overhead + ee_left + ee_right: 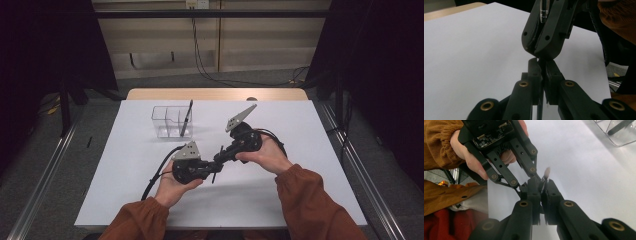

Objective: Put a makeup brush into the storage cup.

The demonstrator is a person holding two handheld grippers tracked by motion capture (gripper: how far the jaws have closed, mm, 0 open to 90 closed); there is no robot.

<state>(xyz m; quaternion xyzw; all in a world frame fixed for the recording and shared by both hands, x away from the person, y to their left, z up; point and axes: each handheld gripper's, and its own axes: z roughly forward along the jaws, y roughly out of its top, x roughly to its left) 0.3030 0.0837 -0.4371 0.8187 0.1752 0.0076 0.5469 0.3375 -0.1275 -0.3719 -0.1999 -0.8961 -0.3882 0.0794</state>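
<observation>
While both grippers meet nose to nose above the white table (280,190), I've got a slim pen (218,163) caught between them, well short of the clear organizer (167,121) where another pen (187,118) stands. My right gripper (220,158) is clamped on the pen, whose silver end (546,173) pokes past its pads. My left gripper (212,170) is pinched on the same pen's dark shaft, its jaws drawn together.
</observation>
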